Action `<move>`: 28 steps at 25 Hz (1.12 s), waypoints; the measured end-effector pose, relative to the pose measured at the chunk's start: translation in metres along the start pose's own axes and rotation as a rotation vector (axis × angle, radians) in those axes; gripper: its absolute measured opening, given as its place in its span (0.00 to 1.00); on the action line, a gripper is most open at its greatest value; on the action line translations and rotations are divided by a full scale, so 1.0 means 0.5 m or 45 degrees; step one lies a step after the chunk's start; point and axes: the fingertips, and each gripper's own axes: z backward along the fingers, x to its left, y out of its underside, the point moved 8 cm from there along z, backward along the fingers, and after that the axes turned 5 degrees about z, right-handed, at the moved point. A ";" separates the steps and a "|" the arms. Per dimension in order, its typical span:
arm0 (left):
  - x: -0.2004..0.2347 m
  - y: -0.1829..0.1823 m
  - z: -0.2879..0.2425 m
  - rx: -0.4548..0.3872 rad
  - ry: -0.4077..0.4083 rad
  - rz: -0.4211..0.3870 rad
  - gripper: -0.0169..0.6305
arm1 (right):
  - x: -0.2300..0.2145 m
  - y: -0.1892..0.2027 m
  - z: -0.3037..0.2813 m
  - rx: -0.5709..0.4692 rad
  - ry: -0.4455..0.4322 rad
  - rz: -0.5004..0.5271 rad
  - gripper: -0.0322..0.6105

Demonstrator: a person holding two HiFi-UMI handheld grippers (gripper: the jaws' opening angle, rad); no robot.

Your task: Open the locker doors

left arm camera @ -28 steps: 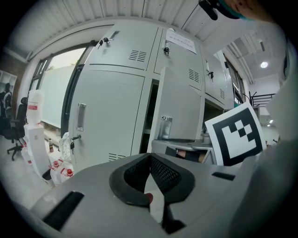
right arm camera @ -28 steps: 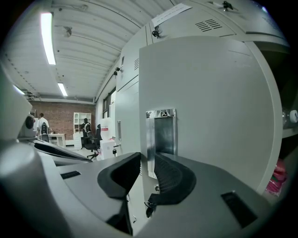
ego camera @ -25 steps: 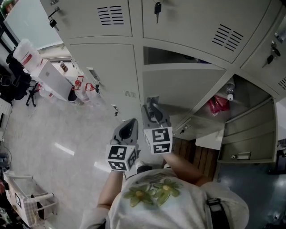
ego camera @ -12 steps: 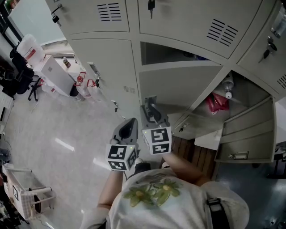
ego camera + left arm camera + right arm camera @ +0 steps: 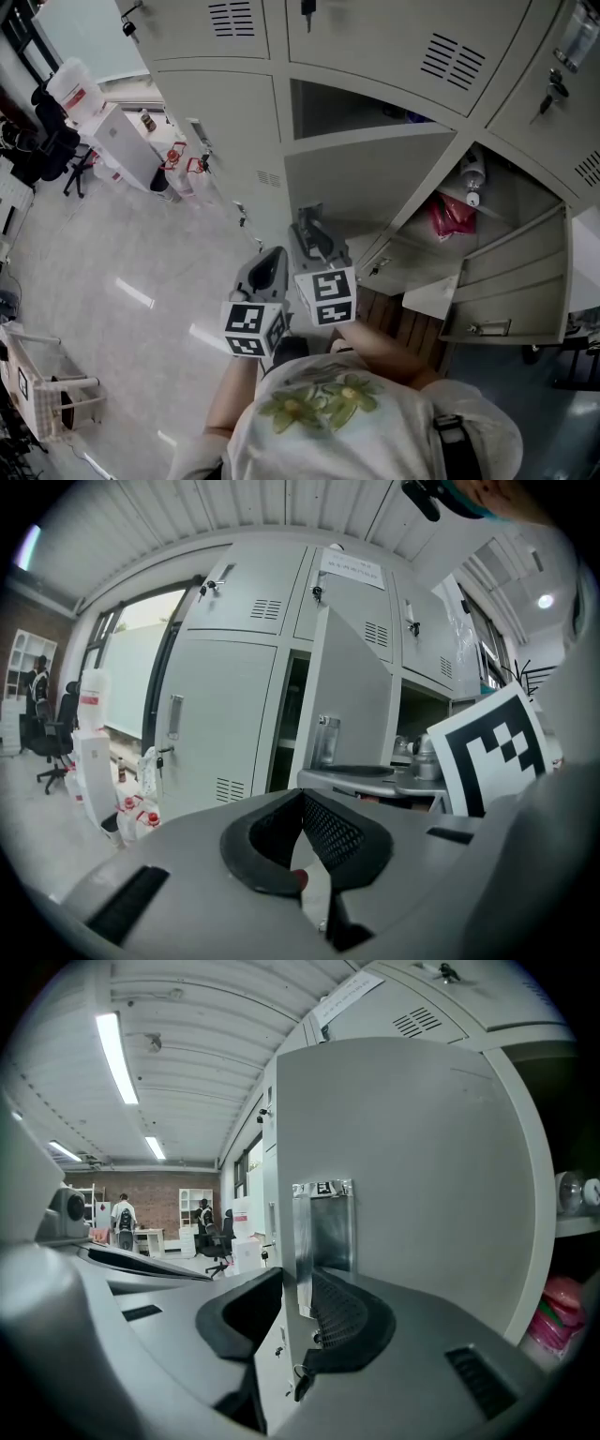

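Observation:
The middle grey locker door (image 5: pixel 375 183) stands swung out from its dark opening (image 5: pixel 347 108). My right gripper (image 5: pixel 310 225) is shut on that door's free edge, at the metal handle plate (image 5: pixel 323 1232). In the right gripper view the door (image 5: pixel 403 1166) fills the right side and its edge runs between the pads of the right gripper (image 5: pixel 298 1288). My left gripper (image 5: pixel 274 255) hangs just to the left of the right one, apart from the door. In its own view the left gripper (image 5: pixel 302 799) is shut on nothing, with the open door (image 5: pixel 356 705) ahead.
To the right, another locker is open, with a red bag (image 5: pixel 448 217) and a bottle (image 5: pixel 472 173) inside and its door (image 5: pixel 511 281) hanging out. Closed lockers (image 5: pixel 220 141) with keys stand on the left. Red-capped bottles (image 5: pixel 178 173), a white bin (image 5: pixel 127 155) and a cart (image 5: pixel 47 394) are on the floor.
The head view has drifted, so the lockers sit a little higher and further left. Both grippers keep their places by the door, and the right one keeps its hold.

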 end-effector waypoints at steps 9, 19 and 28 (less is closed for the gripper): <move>-0.043 0.012 0.024 -0.009 -0.069 0.007 0.07 | -0.001 0.006 0.038 0.002 -0.085 0.013 0.22; -0.094 0.026 0.051 -0.011 -0.125 0.010 0.07 | -0.001 0.015 0.090 0.001 -0.160 0.029 0.23; -0.135 0.050 0.072 -0.010 -0.151 0.022 0.07 | -0.003 0.025 0.139 -0.010 -0.204 0.043 0.23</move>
